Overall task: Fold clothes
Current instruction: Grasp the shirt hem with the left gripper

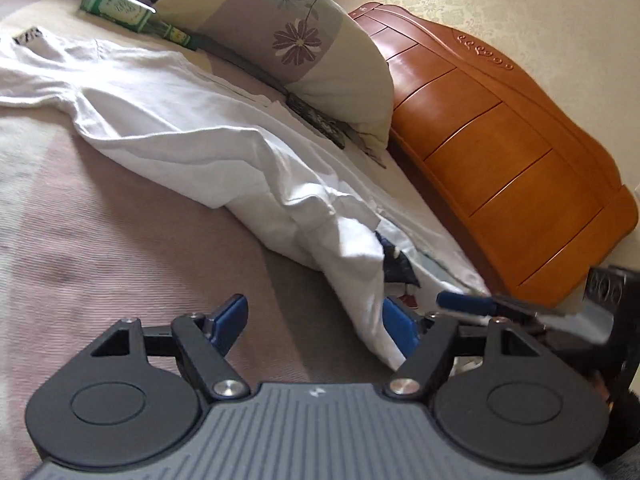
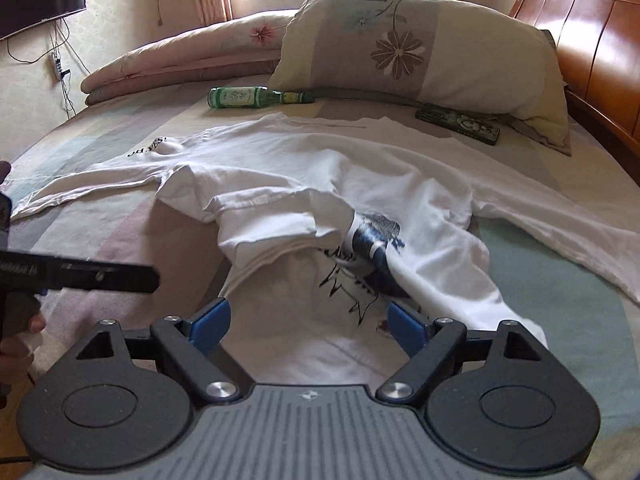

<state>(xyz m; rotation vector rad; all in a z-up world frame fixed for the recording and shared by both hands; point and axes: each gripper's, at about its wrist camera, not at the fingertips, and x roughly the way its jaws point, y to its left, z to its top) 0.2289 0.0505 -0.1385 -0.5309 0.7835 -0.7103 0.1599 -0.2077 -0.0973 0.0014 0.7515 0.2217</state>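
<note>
Bed bears T-shirt between right claw's jaws.

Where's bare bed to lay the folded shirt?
Free: the striped sheet left of the white T-shirt, and the green patch to its right below the sleeve. Crowded: by the pillow, with the green bottle and dark flat box.
</note>
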